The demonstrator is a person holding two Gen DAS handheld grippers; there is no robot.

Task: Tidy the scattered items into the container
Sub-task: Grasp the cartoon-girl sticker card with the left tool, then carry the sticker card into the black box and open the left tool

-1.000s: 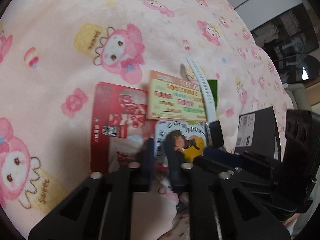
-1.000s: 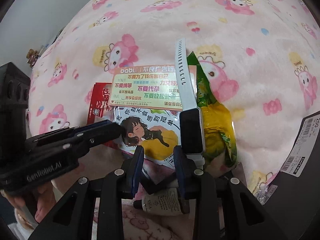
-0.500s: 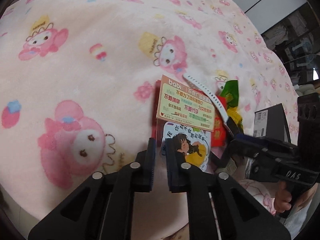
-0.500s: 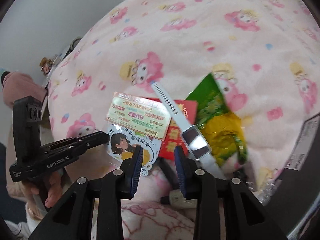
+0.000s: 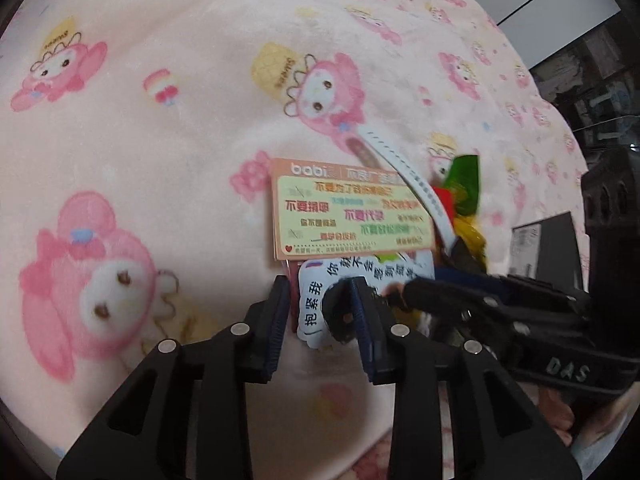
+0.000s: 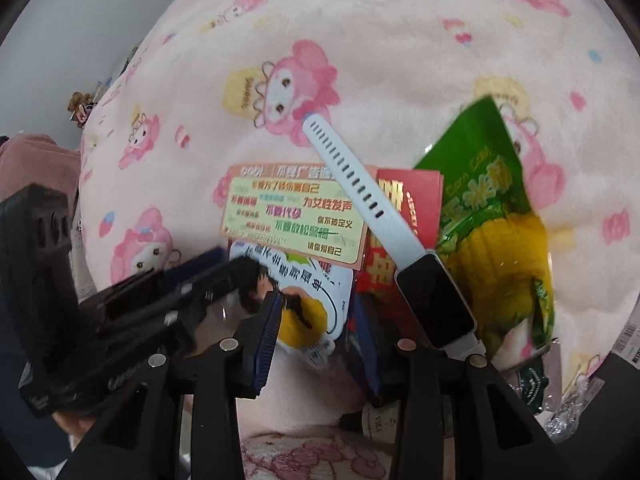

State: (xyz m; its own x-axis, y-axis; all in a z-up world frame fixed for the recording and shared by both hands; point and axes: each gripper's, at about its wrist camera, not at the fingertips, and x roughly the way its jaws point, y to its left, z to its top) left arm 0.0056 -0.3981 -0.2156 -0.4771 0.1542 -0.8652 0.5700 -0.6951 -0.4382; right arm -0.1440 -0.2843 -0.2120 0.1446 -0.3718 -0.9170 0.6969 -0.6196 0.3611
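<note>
Likely light, floppy card: the white sticker [image 5: 362, 276] lies flat on the bed [image 5: 160, 160]. Left tongs [image 5: 320, 312] opening astride its near edge; right tongs [image 6: 316, 332] part-open, empty. Pinch that edge.

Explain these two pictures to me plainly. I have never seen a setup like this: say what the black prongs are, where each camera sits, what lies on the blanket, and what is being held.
There is no robot here. A person holds a hand-operated claw in each hand, and a fisheye camera on each looks forward along its two fingers.

One picture comes from the left claw, whose jaws are opening. The other comes from the right claw, open and holding nothing.

On the pink cartoon blanket lies a small pile: a yellow printed card, a white cartoon sticker, a white smartwatch, a red envelope and a green corn packet. The sticker lies between both claws' fingers, gripped by neither.
</note>
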